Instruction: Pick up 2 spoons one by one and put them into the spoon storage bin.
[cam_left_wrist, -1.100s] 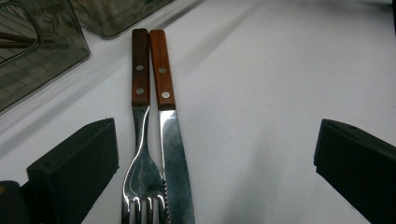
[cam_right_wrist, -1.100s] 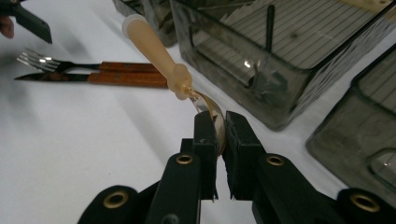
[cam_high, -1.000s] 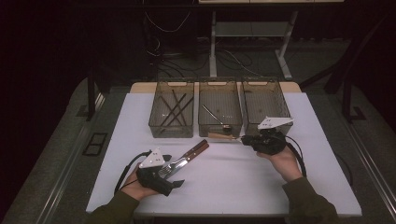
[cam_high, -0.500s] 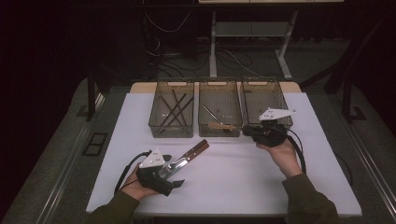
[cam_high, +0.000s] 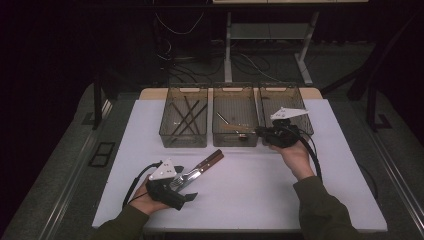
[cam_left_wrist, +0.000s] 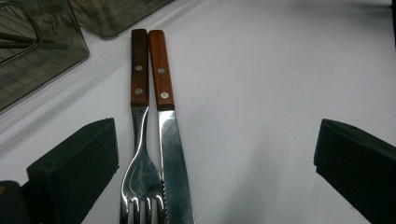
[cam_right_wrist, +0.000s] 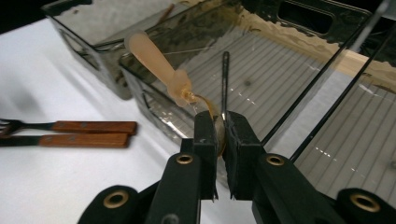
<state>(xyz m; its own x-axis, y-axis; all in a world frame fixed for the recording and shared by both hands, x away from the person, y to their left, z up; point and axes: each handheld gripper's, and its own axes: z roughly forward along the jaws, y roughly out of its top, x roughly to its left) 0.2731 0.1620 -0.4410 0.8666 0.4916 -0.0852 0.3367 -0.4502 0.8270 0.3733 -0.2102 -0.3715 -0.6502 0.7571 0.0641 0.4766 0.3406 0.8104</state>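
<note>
Right tongs (cam_right_wrist: 220, 128) pinching a wooden-handled spoon (cam_right_wrist: 161, 65) by its bowl, above the middle bin (cam_right_wrist: 299, 79) for sorting. Left tongs (cam_left_wrist: 215, 154) spread around fork (cam_left_wrist: 139, 135) and knife (cam_left_wrist: 169, 140) on the tabletop (cam_left_wrist: 280, 84).

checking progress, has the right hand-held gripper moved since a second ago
Yes. The right hand-held gripper has moved up the high view, from the table in front of the trays to the right tray's front wall.

Three bins (cam_high: 235, 90) stand in a row at the table's (cam_high: 250, 200) far edge — fork (cam_left_wrist: 140, 140) and knife (cam_left_wrist: 170, 140) lie side by side before them.
</note>
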